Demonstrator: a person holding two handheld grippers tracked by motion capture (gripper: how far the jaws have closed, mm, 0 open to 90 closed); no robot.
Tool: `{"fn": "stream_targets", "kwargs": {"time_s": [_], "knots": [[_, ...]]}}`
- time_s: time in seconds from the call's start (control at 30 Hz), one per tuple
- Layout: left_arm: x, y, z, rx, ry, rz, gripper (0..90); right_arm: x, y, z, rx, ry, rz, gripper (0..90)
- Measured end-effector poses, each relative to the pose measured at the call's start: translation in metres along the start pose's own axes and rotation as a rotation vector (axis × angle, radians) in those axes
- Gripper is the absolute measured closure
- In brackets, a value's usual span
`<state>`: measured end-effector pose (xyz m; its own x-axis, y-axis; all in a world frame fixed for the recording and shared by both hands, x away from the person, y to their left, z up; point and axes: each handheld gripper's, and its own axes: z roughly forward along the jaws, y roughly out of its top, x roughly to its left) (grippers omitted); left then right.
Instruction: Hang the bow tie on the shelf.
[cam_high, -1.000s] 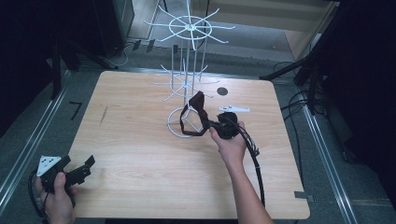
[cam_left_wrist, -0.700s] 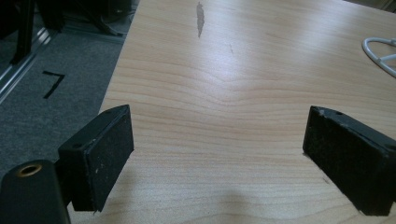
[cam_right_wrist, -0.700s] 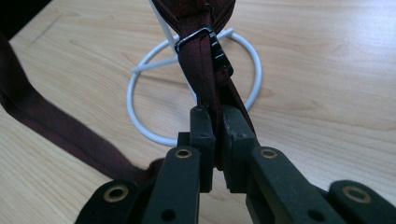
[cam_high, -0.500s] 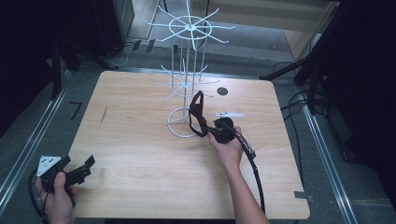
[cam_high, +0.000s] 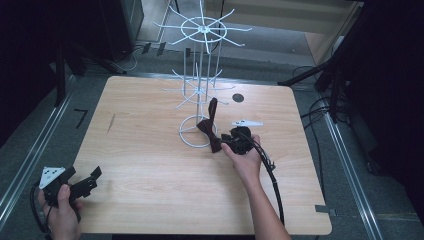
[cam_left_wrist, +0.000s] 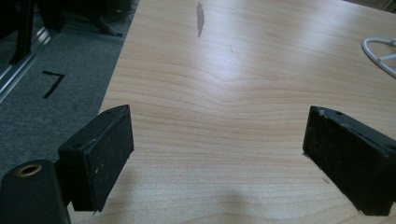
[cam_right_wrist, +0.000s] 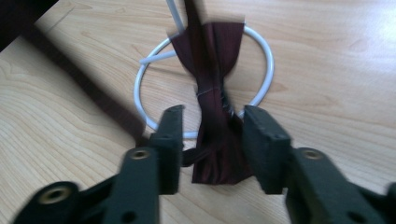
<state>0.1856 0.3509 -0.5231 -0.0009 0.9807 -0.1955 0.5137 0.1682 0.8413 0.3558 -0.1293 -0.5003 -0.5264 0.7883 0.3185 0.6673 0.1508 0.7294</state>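
We cannot tell whether the right claw (cam_right_wrist: 212, 140) pinches the dark red bow tie (cam_right_wrist: 212, 116) between its half-open jaws. The tie lies over the white wire rack's base ring (cam_right_wrist: 266, 70), mid-bench, lower than half a second ago. By the bench's near left corner, the left claw (cam_left_wrist: 217, 158) gapes empty.

Table (cam_high: 150, 150): light wood top, rounded corners, one dark streak near its left side.
Stand (cam_high: 196, 131): white wire rack, ring base on the table, past centre.
Bow tie (cam_high: 210, 131): dark red, draped across the ring's right edge.
Hole (cam_high: 238, 98): dark round spot, far side.
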Motion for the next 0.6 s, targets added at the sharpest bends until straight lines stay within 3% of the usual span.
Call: {"fn": "stream_targets", "kwargs": {"time_s": [0.13, 0.6], "knots": [[0.000, 0.000, 0.000, 0.000, 0.001, 0.001, 9.4, 0.001, 0.002, -0.006, -0.028, -0.021, -0.003, 46.3], [0.000, 0.000, 0.000, 0.000, 0.001, 0.001, 9.4, -0.002, 0.007, -0.039, -0.096, -0.085, -0.008, 29.0]]}}
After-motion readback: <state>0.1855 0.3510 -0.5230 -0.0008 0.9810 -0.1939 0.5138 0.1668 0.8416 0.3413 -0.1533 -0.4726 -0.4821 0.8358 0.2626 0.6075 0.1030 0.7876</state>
